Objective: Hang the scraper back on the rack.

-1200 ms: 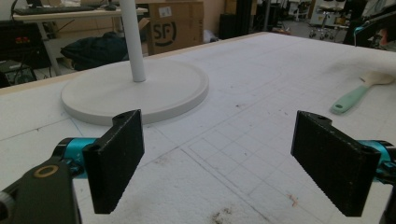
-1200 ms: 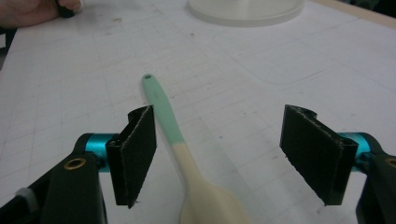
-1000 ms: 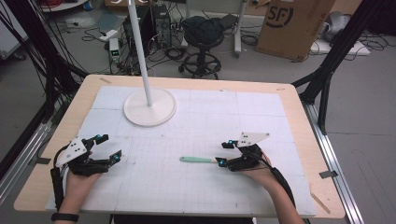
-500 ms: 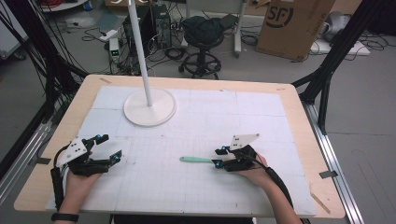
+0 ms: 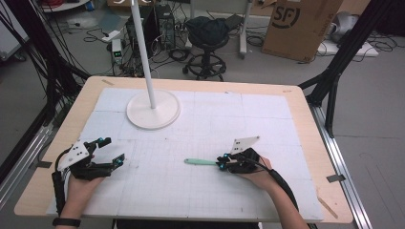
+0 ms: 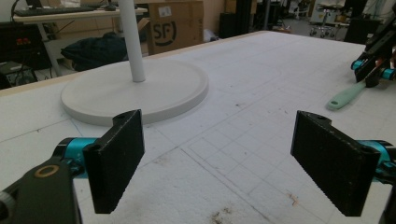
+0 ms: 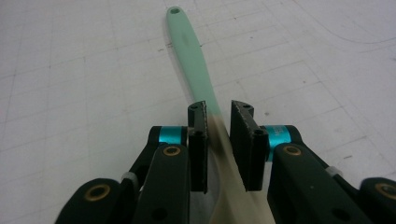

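Observation:
A slim utensil with a mint-green handle (image 5: 198, 162) lies on the white gridded mat, its handle pointing left. Its pale cream end runs back between the jaws of my right gripper (image 5: 222, 164). In the right gripper view the jaws of that gripper (image 7: 218, 116) press on both sides of the utensil (image 7: 191, 51) where green turns to cream. My left gripper (image 5: 112, 150) rests near the table's front left, wide open with nothing between its pads (image 6: 116, 163). The left gripper view shows the utensil (image 6: 345, 95) and the right gripper (image 6: 373, 70) far off at the right.
A white lamp stand with a round base (image 5: 153, 112) and thin pole (image 5: 143, 52) occupies the back left of the mat (image 5: 267, 124). The wooden table edge (image 5: 305, 100) frames the mat. Beyond it are a stool, cables and a cardboard box (image 5: 301, 24).
My right gripper has slid left along the utensil and its jaws now sit around the utensil's near end. The left gripper has stayed put.

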